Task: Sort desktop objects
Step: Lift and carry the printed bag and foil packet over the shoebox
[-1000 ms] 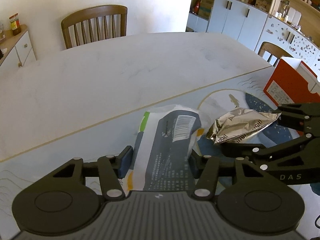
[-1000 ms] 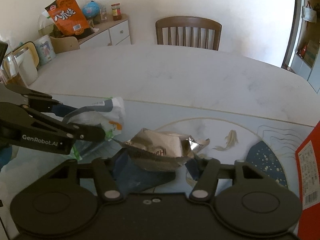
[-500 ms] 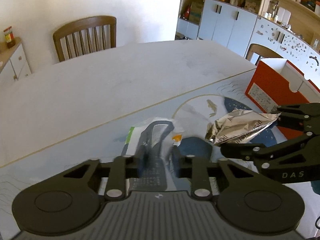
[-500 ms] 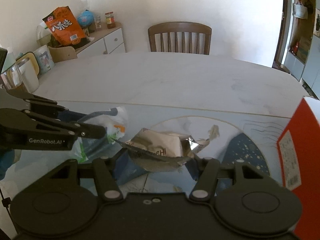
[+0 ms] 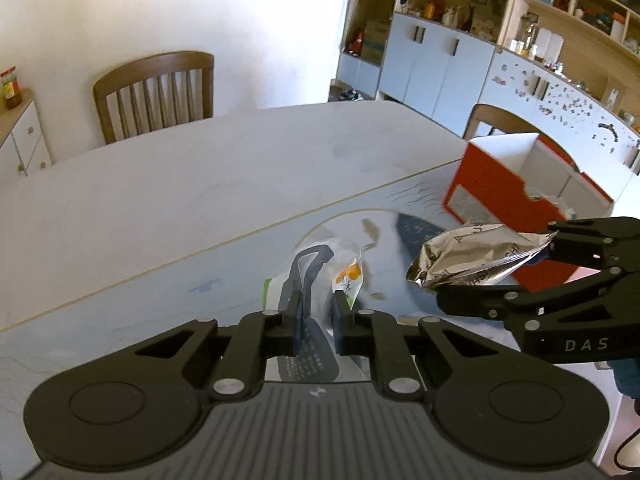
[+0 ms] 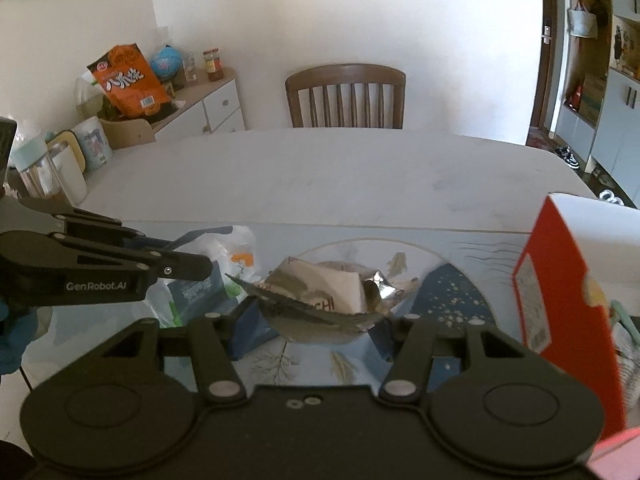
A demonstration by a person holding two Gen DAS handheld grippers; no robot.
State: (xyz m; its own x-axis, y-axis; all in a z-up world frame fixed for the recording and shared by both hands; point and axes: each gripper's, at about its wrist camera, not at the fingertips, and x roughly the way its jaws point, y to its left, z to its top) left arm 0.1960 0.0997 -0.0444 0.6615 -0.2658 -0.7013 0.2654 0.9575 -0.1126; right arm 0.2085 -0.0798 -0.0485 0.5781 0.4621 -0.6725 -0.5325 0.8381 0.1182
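Left tongs (image 5: 316, 314) pinch thin crinkly plastic wrapper (image 5: 316, 268); right tongs (image 6: 316, 320) clamp crumpled silver foil packet (image 6: 320, 296).

My white table (image 5: 192, 184) carries a pale blue printed mat (image 5: 168, 292) at six o'clock, with a red box (image 5: 516, 200) (open-topped) at three o'clock.

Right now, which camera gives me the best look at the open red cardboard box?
The left wrist view: it shows the red cardboard box with its white inside, open top and front label, beyond the crumpled silver foil wrapper. The right wrist view catches only one red side at the frame's right edge.
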